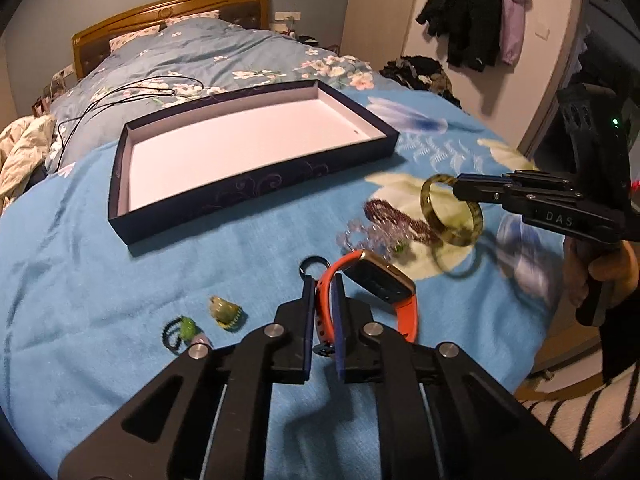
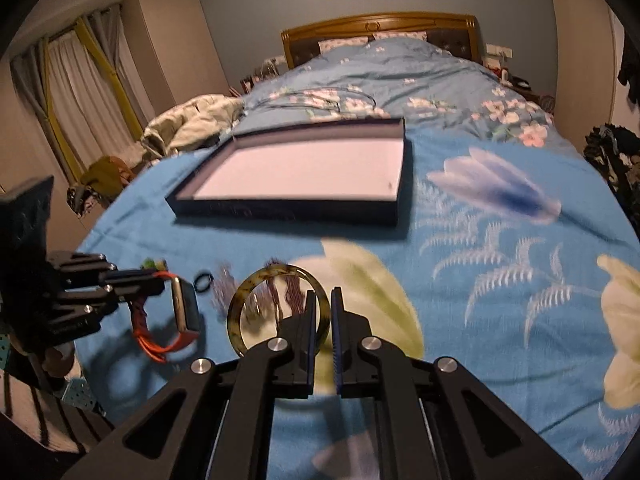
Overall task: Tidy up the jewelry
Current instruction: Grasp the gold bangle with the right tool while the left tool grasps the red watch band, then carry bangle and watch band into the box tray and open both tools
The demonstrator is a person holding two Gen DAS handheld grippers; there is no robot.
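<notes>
My left gripper is shut on the orange strap of a smartwatch, which hangs just above the blue bedspread. The right gripper is shut on the rim of a mottled green bangle, also off the bed. In the right wrist view the bangle stands upright in the right gripper, and the left gripper holds the watch at the left. A shallow dark blue box with a white floor lies beyond both, also visible as the box.
Loose on the bedspread lie a purple bead bracelet, a pale lilac bead bracelet, a green stone pendant, a green charm on black cord and a black ring. A black cable trails behind the box.
</notes>
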